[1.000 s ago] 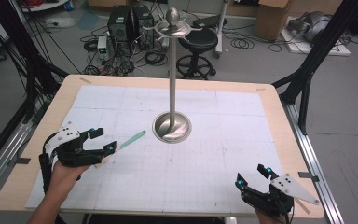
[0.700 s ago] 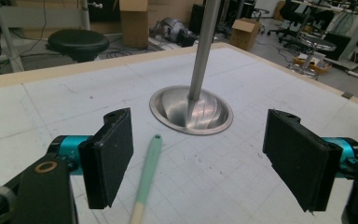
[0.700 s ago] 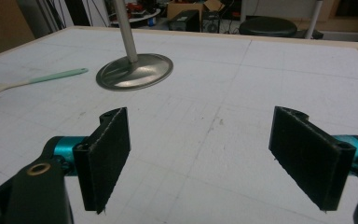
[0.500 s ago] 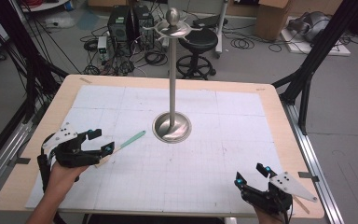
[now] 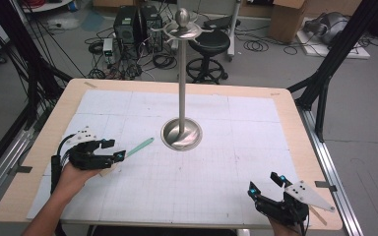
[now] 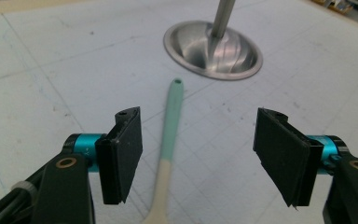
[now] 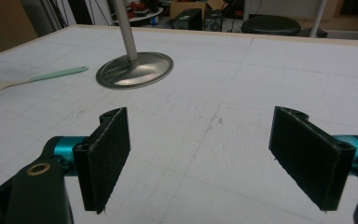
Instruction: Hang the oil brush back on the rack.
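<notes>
Left gripper [image 6: 198, 154] moved over spatula [image 6: 170, 140], jaws closing yet apart; right gripper [image 7: 223, 163] released.

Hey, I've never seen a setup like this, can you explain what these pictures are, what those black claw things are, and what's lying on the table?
A person sits at a table and holds a hand tool with two black jaws in each hand; there is no robot arm. The high view looks down from above: the left gripper is at the left, the right gripper at the lower right.

The other two pictures come from small cameras riding on the tools, looking out between their own jaws.

On the white gridded mat stands a tall metal stand with a round base and hooks at its top. Near it lies a utensil with a mint-green handle.

The left gripper's jaws have just been closing a little, with the handle lying between them, but the pads are not touching it. The right gripper is open, with bare mat between its jaws. Nothing is held.
</notes>
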Motion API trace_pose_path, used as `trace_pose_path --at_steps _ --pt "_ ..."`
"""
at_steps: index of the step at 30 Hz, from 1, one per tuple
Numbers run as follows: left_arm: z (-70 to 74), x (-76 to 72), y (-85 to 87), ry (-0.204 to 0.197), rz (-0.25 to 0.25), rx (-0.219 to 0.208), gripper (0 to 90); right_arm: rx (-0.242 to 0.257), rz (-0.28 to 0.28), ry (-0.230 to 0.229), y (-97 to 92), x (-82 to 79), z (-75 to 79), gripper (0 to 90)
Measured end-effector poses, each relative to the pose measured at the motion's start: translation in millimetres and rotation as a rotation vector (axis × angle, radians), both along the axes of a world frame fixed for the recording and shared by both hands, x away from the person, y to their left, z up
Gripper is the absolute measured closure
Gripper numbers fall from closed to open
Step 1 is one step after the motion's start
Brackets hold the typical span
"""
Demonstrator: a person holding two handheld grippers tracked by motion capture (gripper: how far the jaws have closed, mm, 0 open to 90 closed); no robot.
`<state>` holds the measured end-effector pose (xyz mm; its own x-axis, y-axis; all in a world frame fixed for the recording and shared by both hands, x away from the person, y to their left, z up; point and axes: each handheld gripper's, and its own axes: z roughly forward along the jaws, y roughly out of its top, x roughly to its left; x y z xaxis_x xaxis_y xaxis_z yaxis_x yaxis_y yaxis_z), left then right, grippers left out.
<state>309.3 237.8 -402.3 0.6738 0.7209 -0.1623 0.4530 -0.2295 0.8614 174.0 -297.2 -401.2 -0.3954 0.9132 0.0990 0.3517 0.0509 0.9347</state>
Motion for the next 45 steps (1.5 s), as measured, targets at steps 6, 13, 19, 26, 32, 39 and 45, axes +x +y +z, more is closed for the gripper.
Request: trace_pose_path --at_steps 6,13,19,26,32,39,45 --pt "-14.1 12.8 -4.9 0.069 -0.016 0.074 38.2 -0.008 0.014 -0.002 -0.3 1.0 -0.6 19.0" --pt "-25.9 21.4 -9.7 0.110 -0.021 0.141 40.7 -0.007 0.012 -0.004 -0.6 0.0 0.1 19.0" --pt "-36.3 27.8 -14.6 0.123 -0.043 0.205 52.3 -0.014 0.007 -0.001 -1.9 -0.6 -0.5 19.0" --pt "-38.0 28.4 -16.1 0.094 -0.045 0.255 65.5 -0.013 -0.001 -0.002 -3.3 -1.3 -0.5 19.1" --pt "-36.6 27.7 -22.2 0.084 -0.060 0.294 80.1 -0.016 -0.010 0.001 -2.9 0.1 -0.9 19.3" --pt "-36.4 27.9 -23.0 0.103 -0.040 0.283 81.3 -0.014 -0.017 0.000 -4.4 -2.0 -0.4 19.2" --pt "-35.7 28.4 -21.0 0.123 -0.031 0.257 81.9 -0.003 -0.023 0.005 -5.8 -3.3 -0.2 19.2"
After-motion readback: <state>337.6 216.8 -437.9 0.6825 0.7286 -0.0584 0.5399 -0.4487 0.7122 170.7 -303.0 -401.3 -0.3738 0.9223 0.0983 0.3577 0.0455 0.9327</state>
